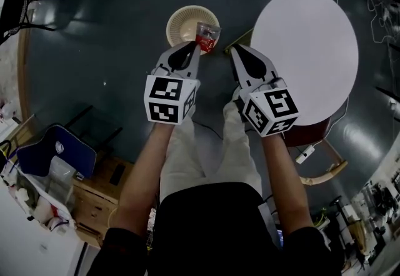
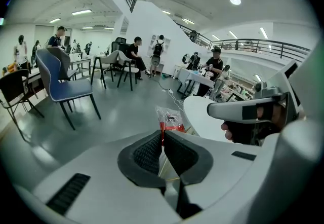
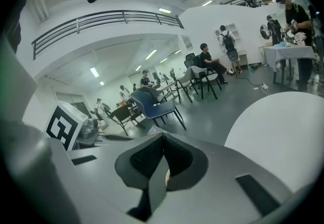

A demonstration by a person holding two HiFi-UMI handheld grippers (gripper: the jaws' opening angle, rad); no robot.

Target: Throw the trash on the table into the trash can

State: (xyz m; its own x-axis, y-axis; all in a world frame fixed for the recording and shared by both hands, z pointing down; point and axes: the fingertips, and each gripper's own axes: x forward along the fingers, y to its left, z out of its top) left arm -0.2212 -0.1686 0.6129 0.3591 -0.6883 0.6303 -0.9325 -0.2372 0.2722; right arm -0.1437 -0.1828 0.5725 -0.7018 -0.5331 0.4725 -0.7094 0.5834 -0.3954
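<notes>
Your left gripper (image 1: 197, 45) is pinching the crumpled clear-and-red plastic wrapper (image 1: 209, 35), which hangs over the right rim of the round beige trash can (image 1: 180, 22). The can's middle lies just ahead and to the left. Your right gripper (image 1: 235, 50) is pressed together and empty, beside the round white bench (image 1: 309, 50).

The lower end of the wrapper (image 2: 169, 119) is hidden inside the left gripper (image 2: 163, 135), its print too small to read. It covers part of the trash can (image 1: 174, 20) rim; the right gripper (image 1: 237, 51) hides some edge of the tabletop (image 1: 306, 50).
</notes>
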